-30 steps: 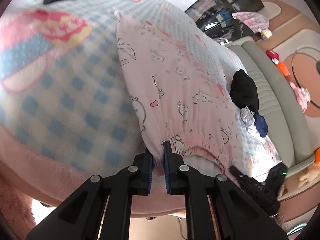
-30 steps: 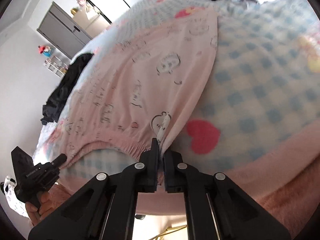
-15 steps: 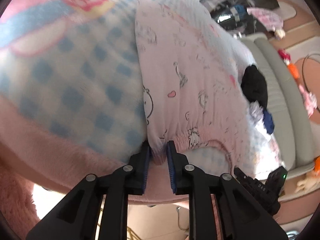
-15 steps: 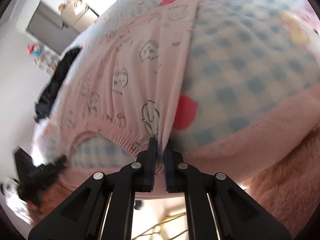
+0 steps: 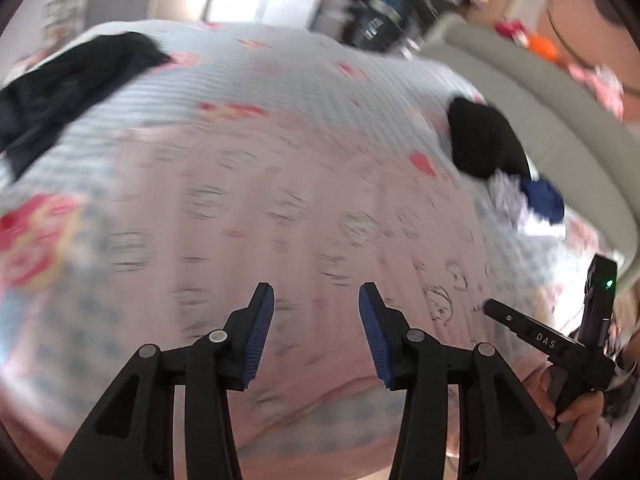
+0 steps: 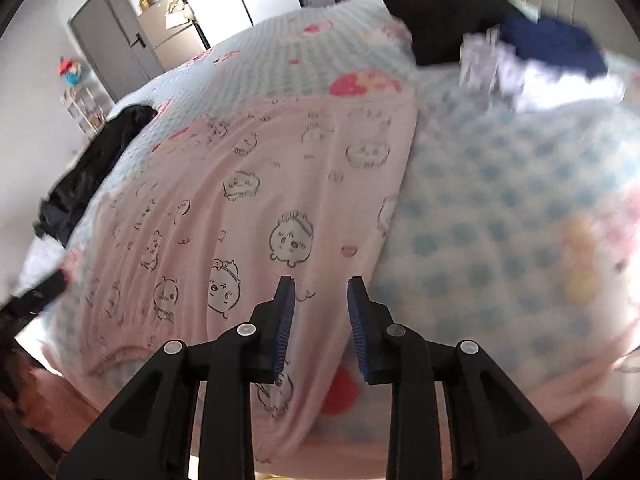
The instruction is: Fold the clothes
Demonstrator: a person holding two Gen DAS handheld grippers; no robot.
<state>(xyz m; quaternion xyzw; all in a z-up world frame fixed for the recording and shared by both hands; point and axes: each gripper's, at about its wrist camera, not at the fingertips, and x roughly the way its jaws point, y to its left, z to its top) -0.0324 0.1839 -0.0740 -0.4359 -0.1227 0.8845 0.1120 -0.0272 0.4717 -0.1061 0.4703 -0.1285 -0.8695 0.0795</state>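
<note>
**Both grippers open over the spread pink garment**

The pink garment point(image 6: 256, 208), printed with small cartoon faces, lies spread flat on the blue-checked blanket point(image 6: 480, 208) that covers the bed, its gathered elastic edge toward the near side of the bed. No fold shows in it, as far as either view reveals. The left gripper point(image 5: 316, 320) hangs above the near part of the cloth with its jaws wide apart and nothing between them. The right gripper point(image 6: 321, 312) sits over the garment's right border, jaws parted too, holding nothing (its blue pads are plainly clear of the fabric).

The scene fits a garment laid out ready for folding, or one just smoothed between folds; the pictures do not settle which.

The risks from here, as I judge them:

- The cloth looks thin and soft, so a pinch taken too deep could catch the blanket along with it and drag both.
- A grip on only one layer at the elastic edge would let the other layer sag and skew any fold.
- The left view is badly blurred, so its aim is hard to judge.
- The black clothes point(image 6: 436, 16) and blue bundle point(image 6: 556, 44) lie just beyond the garment's far corner; a fold carried that way could snag them.
</note>
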